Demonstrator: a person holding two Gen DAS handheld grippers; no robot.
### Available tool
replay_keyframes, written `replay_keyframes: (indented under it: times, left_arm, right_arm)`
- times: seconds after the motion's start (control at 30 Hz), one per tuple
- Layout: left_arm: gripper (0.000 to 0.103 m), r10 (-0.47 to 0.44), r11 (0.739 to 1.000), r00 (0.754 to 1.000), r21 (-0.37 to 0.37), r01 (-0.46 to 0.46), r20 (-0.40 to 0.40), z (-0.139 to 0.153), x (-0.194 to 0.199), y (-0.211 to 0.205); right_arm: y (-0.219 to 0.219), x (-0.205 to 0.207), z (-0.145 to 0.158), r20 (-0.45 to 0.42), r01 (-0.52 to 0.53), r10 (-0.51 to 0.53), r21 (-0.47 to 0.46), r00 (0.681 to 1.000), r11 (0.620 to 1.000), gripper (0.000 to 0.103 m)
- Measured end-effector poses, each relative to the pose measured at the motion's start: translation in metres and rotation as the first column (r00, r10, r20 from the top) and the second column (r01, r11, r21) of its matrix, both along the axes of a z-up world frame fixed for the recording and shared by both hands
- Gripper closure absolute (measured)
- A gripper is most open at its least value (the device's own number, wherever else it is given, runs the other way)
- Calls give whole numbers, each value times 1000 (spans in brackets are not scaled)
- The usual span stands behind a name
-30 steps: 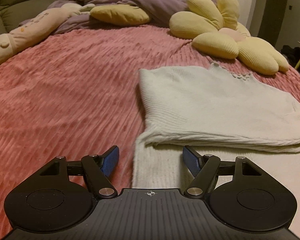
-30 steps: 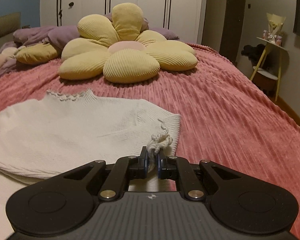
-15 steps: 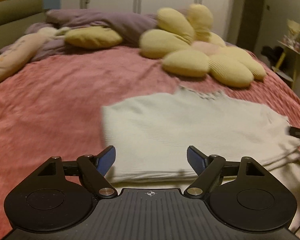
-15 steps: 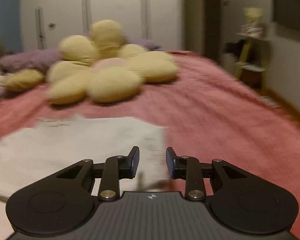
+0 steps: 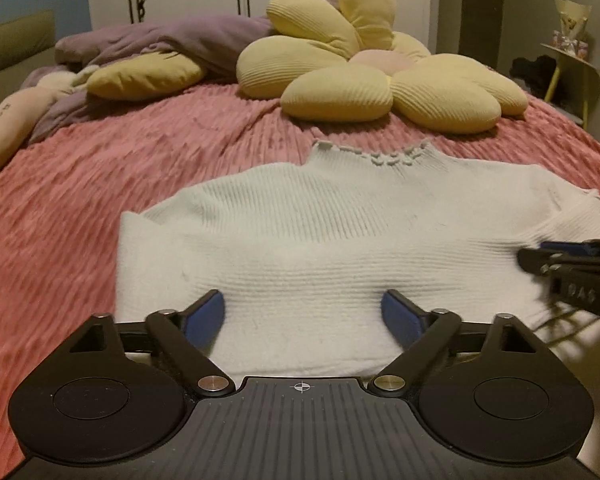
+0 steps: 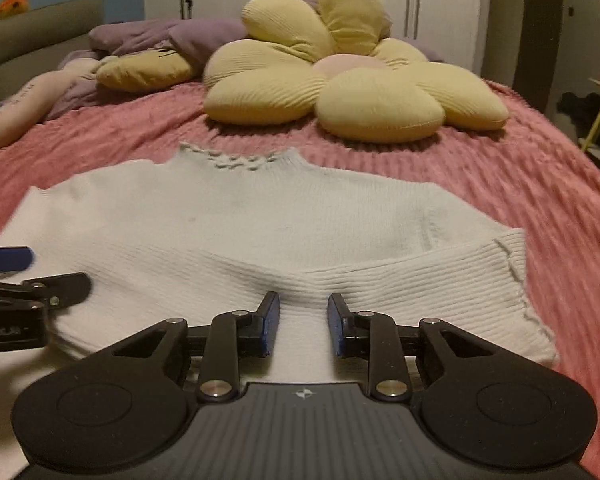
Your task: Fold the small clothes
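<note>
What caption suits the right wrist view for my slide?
Open right hand-held gripper over white sweater on pink bedspread.

Your sweater (image 5: 340,240): ribbed white knit. Bedspread (image 5: 100,184): ridged pink plush, probably fleece. Gripper (image 6: 303,320): matt black plastic, blue pads (image 6: 270,326).

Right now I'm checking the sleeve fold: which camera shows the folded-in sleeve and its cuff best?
The right wrist view: the sleeve lies across the sweater, its frilled cuff whole beyond the open right gripper. The left wrist view shows only part of it, cut by the frame edge.
</note>
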State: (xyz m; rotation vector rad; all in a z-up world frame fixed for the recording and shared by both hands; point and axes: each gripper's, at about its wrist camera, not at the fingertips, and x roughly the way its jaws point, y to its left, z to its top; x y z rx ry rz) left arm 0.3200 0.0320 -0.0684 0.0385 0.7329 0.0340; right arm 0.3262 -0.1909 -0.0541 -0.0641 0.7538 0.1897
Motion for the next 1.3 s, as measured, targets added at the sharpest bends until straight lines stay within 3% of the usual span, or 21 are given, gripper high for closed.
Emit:
replay_keyframes:
  times: [0.07,0.17,0.37,0.47,0.57,1.0,1.17,1.3]
  left_arm:
    - [2,2,1000,1000,18,-2,-1,-3,7,1]
    - [4,19,1000,1000,15,-19,-15,4,7,1]
    - [9,1,1000,1000,-31,-1,-4,7,-39,6]
    - [9,3,1000,1000,-12,-3,-7,5,-41,3]
    - [8,18,1000,999,-1,-18,-37,7,-35,0]
    - [6,23,1000,996,7,-22,-88,12,-31,2]
    - [6,5,1000,997,13,-4,-78,21,-46,9]
    - [6,36,997,996,72,-30,-84,18,-56,17]
  right_arm:
    - [1,7,-1,11,15,-15,-21,1000,1000,82]
    - [4,8,0,17,6,-6,-41,1000,999,82]
    - [-24,-34,17,-17,4,-2,110,1000,994,81]
    - [-28,-56,16,7,-25,25,65,1000,998,81]
    - [-32,-55,17,-11,-5,6,89,1000,996,81]
    - [-13,-36,8,-3,-94,95,-116,996,989,80]
    - [-30,-41,24,-40,-70,69,-19,997,997,79]
    - [-58,-60,37,-24,10,-10,31,1000,999,64]
